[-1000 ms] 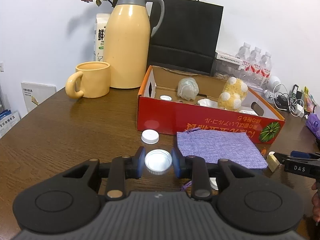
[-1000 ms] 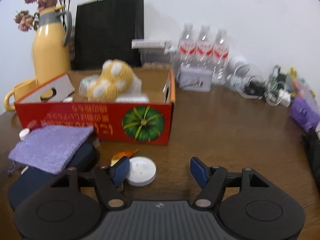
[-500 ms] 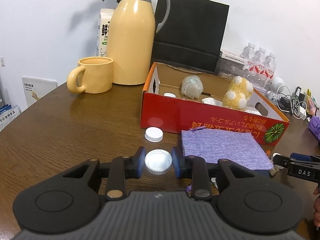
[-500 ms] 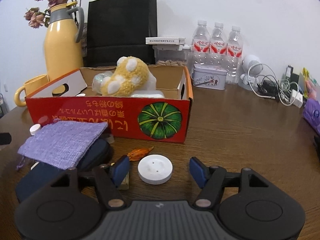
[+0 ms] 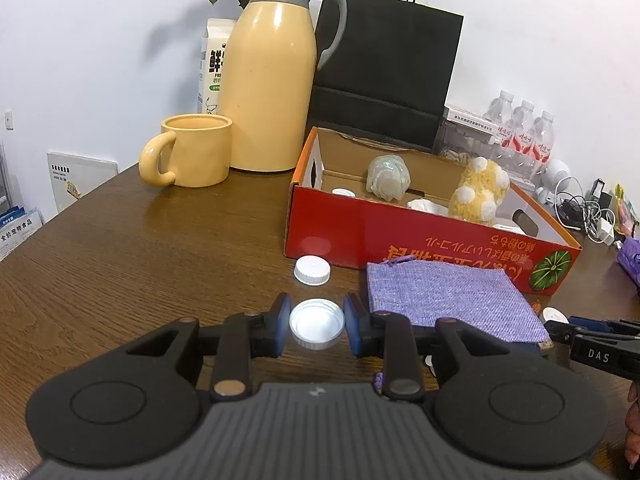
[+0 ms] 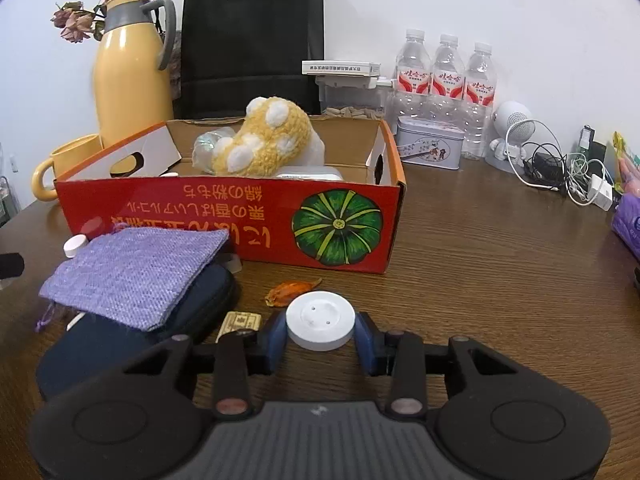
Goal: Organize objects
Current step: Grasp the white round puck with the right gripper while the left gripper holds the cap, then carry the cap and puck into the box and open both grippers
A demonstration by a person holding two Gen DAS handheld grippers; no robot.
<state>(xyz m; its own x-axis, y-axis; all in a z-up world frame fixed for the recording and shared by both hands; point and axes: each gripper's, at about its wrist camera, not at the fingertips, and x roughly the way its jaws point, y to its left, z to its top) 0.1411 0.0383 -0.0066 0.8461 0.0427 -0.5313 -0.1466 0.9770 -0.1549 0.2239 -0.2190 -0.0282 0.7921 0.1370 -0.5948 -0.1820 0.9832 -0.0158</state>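
Disc point(image 6: 320, 325), white and round with tiny holes in its top, sits right between the blue pads of the right gripper point(image 6: 320, 334), whose jaws are closing on it; both pads look to touch its sides. Over on the left, the left gripper point(image 5: 317, 326) is clamped on a white bottle cap point(image 5: 317, 323), open side up, a pad pressed against each side. A second white cap point(image 5: 312, 270) lies on the wooden table point(image 6: 500, 264) just beyond it, near the front wall of the red cardboard box point(image 6: 240, 220).

Inside the box lie a yellow plush toy point(image 6: 264, 140), a crumpled clear wrapper point(image 5: 388, 178) and a few small white items. Against the box front, a purple woven pouch point(image 6: 132, 276) rests on a dark blue case point(image 6: 120, 344), filling the ground between the two grippers. Just beyond the disc lies a scrap of orange wrapper point(image 6: 292, 290), and to its left a small gold-printed packet point(image 6: 240, 322).

Right of the box the tabletop lies bare up to a tangle of cables point(image 6: 568, 176), a tin point(image 6: 430, 148) and three water bottles point(image 6: 446, 80) at the far wall. On the far left stand a yellow thermos point(image 5: 268, 80) and a yellow mug point(image 5: 192, 150), with bare wood in front of them.
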